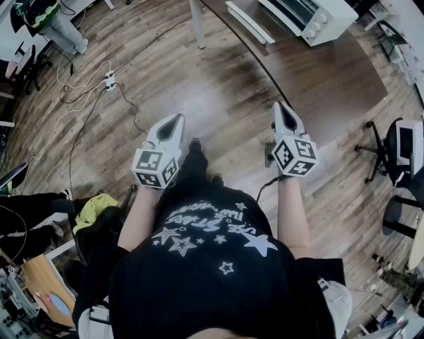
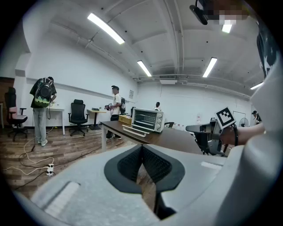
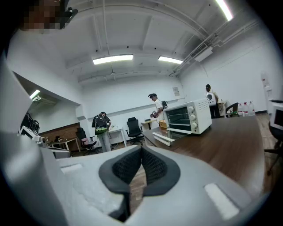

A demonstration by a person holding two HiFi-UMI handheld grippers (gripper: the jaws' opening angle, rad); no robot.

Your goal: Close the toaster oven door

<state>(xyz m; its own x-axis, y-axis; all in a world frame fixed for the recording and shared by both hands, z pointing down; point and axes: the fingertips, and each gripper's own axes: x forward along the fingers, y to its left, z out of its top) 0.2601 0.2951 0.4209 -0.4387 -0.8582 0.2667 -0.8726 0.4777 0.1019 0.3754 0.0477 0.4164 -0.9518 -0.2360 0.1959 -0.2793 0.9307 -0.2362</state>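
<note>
Hand-held gripper state: right hand-held gripper (image 1: 281,107) clenched, its dark ribbed pads (image 3: 152,165) meeting with nothing between them; left hand-held gripper (image 1: 176,119) looks the same, pads (image 2: 154,163) together and empty
Hand-held gripper position: both are held out level in front of the person's waist, over the wooden plank floor (image 1: 218,86), well apart from the oven
Task's thing: white boxy toaster oven with three round knobs (image 1: 317,14), standing at the far end of the table, ahead and to the right in the head view
Door: white-framed glass oven door (image 3: 170,137) hangs folded down flat in front of the oven's open mouth, just above the tabletop
Table: long dark brown wooden table (image 1: 331,79), bare on the stretch between the oven and the person
Done: judging by this, nothing of the closing itself; the door is fully open and untouched
Left: walk up to the table, bring one hand-held gripper under or against the door's front edge, swing it up until it shuts
Surroundings: black office chairs (image 1: 397,152) to the right, a white power strip with cables (image 1: 110,82) on the floor to the left, other people at desks further back
</note>
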